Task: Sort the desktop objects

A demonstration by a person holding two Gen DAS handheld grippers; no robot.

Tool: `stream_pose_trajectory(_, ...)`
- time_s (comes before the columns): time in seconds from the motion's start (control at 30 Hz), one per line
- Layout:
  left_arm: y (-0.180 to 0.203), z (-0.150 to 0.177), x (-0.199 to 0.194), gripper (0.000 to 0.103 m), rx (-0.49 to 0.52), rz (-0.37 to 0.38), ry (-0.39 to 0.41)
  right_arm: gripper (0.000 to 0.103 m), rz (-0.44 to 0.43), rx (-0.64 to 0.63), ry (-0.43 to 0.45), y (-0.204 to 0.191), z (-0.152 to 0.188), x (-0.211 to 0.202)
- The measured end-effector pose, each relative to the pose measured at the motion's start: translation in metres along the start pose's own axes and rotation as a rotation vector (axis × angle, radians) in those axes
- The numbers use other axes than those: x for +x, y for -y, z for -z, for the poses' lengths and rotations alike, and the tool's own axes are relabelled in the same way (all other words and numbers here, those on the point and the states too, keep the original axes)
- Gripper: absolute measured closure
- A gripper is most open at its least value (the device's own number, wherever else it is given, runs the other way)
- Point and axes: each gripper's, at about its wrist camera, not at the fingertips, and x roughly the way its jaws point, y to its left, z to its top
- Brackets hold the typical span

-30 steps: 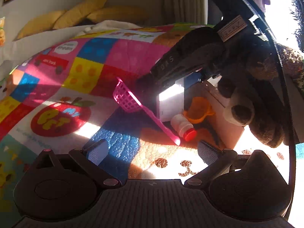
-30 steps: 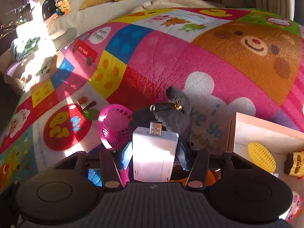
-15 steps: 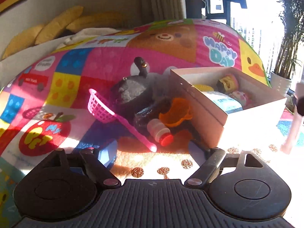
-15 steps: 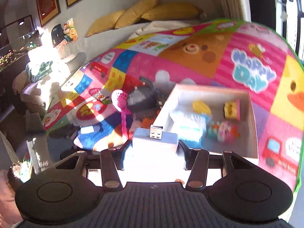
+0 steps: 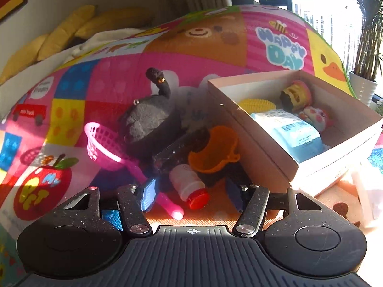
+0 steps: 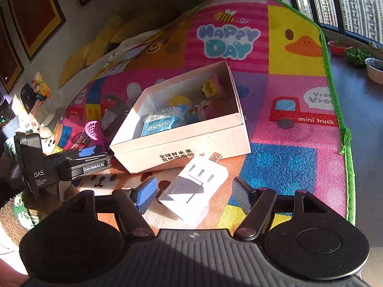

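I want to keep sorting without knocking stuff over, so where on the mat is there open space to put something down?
Free: the play mat beyond and right of the white box, around the duck and mini truck pictures. Crowded: left of the box, where the black plush, pink scoop, orange cup and small bottle pile together. In front of the box lies the white charger.

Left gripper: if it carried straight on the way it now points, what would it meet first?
Probably the small white bottle with the red cap, lying between the left gripper fingers; depth is unclear.

Bare play mat (image 6: 282,91) lies open right of the box (image 6: 182,143); at frame left a toy pile (image 5: 182,148) crowds its wall
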Motion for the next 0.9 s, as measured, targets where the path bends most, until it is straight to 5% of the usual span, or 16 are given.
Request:
stream_pose_trajectory(0.2,-0.002,0.002,-0.003,0.073,0.014,0.006,0.003,0.033,0.031,0.047,0.008,0.014,0.013,0.009)
stream_pose_trajectory(0.43,0.013,0.023,-0.056,0.074,0.089,0.087,0.033,0.026,0.107,0.011,0.067,0.015,0.026,0.01)
stream_pose_trajectory(0.57,0.033,0.043,-0.097,0.073,0.149,0.202,0.017,0.024,0.118,-0.004,0.071,0.015,0.029,0.012)
stream_pose_trajectory(0.7,0.049,0.062,-0.112,0.063,0.175,0.276,-0.028,0.022,0.119,-0.012,0.075,0.014,0.03,0.014)
stream_pose_trajectory(0.9,0.057,0.077,-0.109,0.019,0.21,0.206,-0.042,0.013,0.123,-0.01,0.075,0.014,0.031,0.014)
